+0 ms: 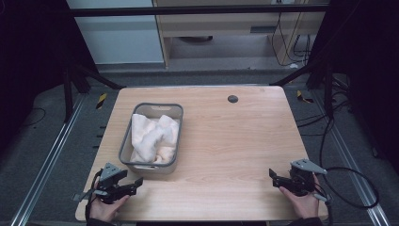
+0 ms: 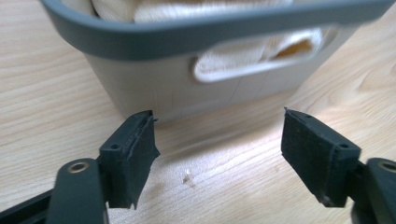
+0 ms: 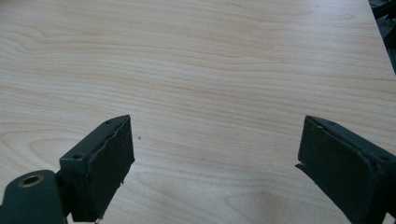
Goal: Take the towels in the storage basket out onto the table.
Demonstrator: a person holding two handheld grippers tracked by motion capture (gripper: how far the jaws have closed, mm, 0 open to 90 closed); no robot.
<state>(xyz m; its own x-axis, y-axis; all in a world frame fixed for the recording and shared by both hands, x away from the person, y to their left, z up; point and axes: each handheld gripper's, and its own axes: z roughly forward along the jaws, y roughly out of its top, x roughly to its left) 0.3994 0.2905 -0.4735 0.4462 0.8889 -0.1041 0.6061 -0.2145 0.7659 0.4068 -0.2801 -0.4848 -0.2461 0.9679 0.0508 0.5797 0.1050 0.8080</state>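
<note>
We see a grey basket (image 1: 151, 165) on the left half of a pale wooden table (image 1: 226, 141), its long side running away from the person. Inside it lies a crumpled cream towel (image 1: 153, 136), heaped up to about the rim. From the table's middle, the basket sits at about nine o'clock.

In the left gripper view the basket's near end wall (image 2: 154, 88) stands close ahead, with a slot handle cut into it, and the towel (image 2: 243, 58) shows through that slot and above the rim.

At roughly six o'clock from the basket, just beside its near end but not touching it, we find the left gripper (image 1: 131, 181), held in the person's left hand (image 1: 106, 207) at the near edge of the table. Its jaws are spread wide with nothing between them; in the left gripper view (image 2: 217, 149) bare wood fills the gap.

Well apart, at about four o'clock from the basket, the right gripper (image 1: 274, 176) rests near the table's near right corner, held in the right hand (image 1: 303, 202). Its jaws are likewise spread wide and empty, and in the right gripper view (image 3: 215, 163) we see plain table between them. A black cable (image 1: 350, 188) loops off the table's right side from this gripper.

At about twelve o'clock from the table's middle, near the far edge, a small dark round cap (image 1: 232, 99) sits in the tabletop.
</note>
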